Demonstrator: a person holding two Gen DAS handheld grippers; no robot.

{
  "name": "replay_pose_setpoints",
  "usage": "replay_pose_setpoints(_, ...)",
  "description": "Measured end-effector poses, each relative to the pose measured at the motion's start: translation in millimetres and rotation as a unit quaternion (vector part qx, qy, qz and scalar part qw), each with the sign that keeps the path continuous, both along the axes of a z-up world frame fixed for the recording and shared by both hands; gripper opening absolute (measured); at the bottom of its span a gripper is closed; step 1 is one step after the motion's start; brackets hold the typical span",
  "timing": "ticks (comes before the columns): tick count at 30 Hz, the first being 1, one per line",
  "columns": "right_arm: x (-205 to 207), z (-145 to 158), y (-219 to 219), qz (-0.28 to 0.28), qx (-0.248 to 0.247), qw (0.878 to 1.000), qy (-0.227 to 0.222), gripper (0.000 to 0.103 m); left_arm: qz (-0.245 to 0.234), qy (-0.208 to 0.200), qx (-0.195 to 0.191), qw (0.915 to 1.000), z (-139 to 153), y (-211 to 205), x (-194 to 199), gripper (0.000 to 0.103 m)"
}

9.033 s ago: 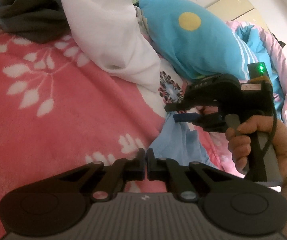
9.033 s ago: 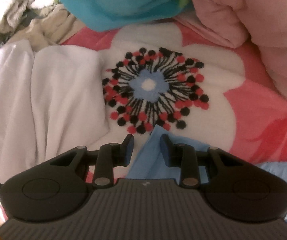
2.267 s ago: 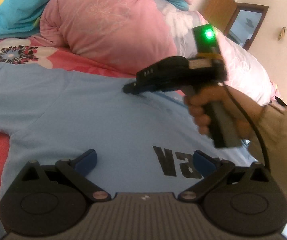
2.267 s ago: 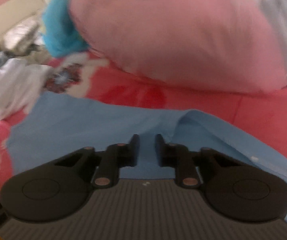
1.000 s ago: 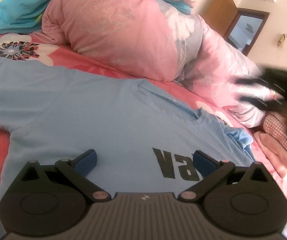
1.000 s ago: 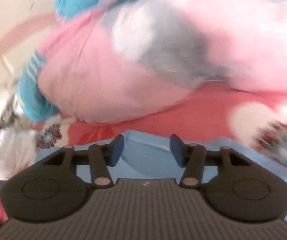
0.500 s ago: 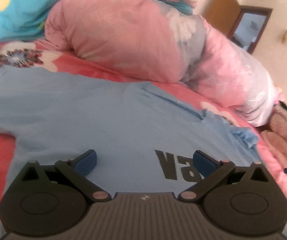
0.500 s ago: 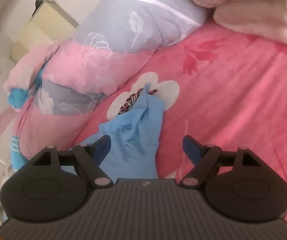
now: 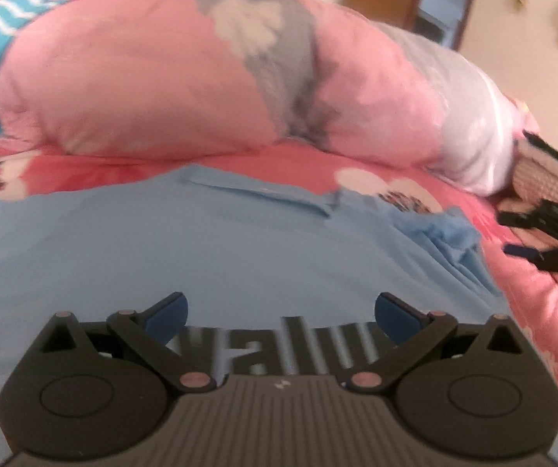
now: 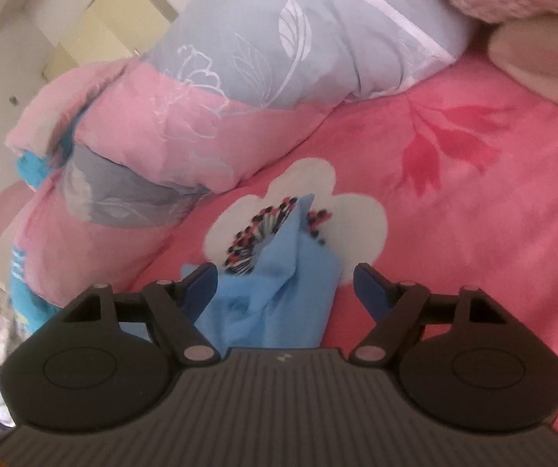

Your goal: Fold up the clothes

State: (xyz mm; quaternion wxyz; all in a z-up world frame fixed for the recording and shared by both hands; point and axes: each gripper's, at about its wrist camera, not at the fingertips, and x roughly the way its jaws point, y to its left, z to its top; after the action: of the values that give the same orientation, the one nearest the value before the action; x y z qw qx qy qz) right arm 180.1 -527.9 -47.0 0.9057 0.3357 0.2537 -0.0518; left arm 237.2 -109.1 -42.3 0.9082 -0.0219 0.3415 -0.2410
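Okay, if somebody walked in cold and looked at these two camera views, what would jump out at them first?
Probably the light blue T-shirt, spread flat across the pink flowered blanket with dark lettering near the left hand-held gripper, whose jaws stand wide open above it. Next, the bunched sleeve lying between the open fingers of the right hand-held gripper, untouched. Behind the shirt lies a big rolled pink and grey quilt.

Your T-shirt (image 9: 162, 249) is light blue with dark lettering. Your bedspread (image 10: 473, 202) is pink with white flowers, and the rolled quilt (image 9: 142, 78) is pink and grey.
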Motion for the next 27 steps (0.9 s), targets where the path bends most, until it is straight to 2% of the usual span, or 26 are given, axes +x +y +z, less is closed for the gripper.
replay_pose_setpoints(2,13,-5,-3,0.000,-0.019,1.000,0.009,0.067,-0.008,0.006,0.003,1.0000,-7,-12,3,0.102)
replay_pose_setpoints(6,32,-26,-10,0.013,-0.002,1.000,0.024,0.052,-0.012,0.017,0.014,0.9997,-20,-27,7,0.102)
replay_pose_setpoints(7,33,-30,-10,0.014,0.002,1.000,0.024,0.043,-0.010,0.021,0.019,0.9995,-24,-29,8,0.102)
replay_pose_setpoints(8,34,-34,-11,0.016,0.006,1.000,0.023,0.025,-0.008,0.025,0.023,0.9994,-28,-31,9,0.101)
replay_pose_setpoints(9,34,-37,-11,0.019,0.011,1.000,0.018,0.018,-0.008,0.022,0.025,0.9994,-30,-31,8,0.101)
replay_pose_setpoints(10,34,-40,-11,0.022,0.016,1.000,0.013,0.006,-0.007,0.018,0.027,0.9994,-31,-31,7,0.101)
replay_pose_setpoints(13,28,-36,-8,0.036,0.025,0.999,-0.014,0.004,-0.004,0.008,0.033,0.9994,-36,-30,3,0.101)
replay_pose_setpoints(19,9,9,38,0.125,-0.036,0.987,-0.091,0.003,0.001,0.006,0.034,0.9994,-37,-33,4,0.101)
replay_pose_setpoints(22,3,22,84,0.204,-0.098,0.970,-0.085,0.004,0.001,0.006,0.027,0.9996,-37,-32,5,0.101)
replay_pose_setpoints(24,-4,26,119,0.255,-0.150,0.953,-0.068,0.007,0.001,0.007,0.019,0.9998,-37,-30,5,0.102)
replay_pose_setpoints(25,-11,28,134,0.273,-0.178,0.944,-0.057,0.008,0.001,0.007,0.016,0.9998,-37,-29,6,0.102)
replay_pose_setpoints(27,-25,32,153,0.300,-0.205,0.931,-0.046,0.008,0.001,0.008,0.009,0.9999,-37,-27,7,0.102)
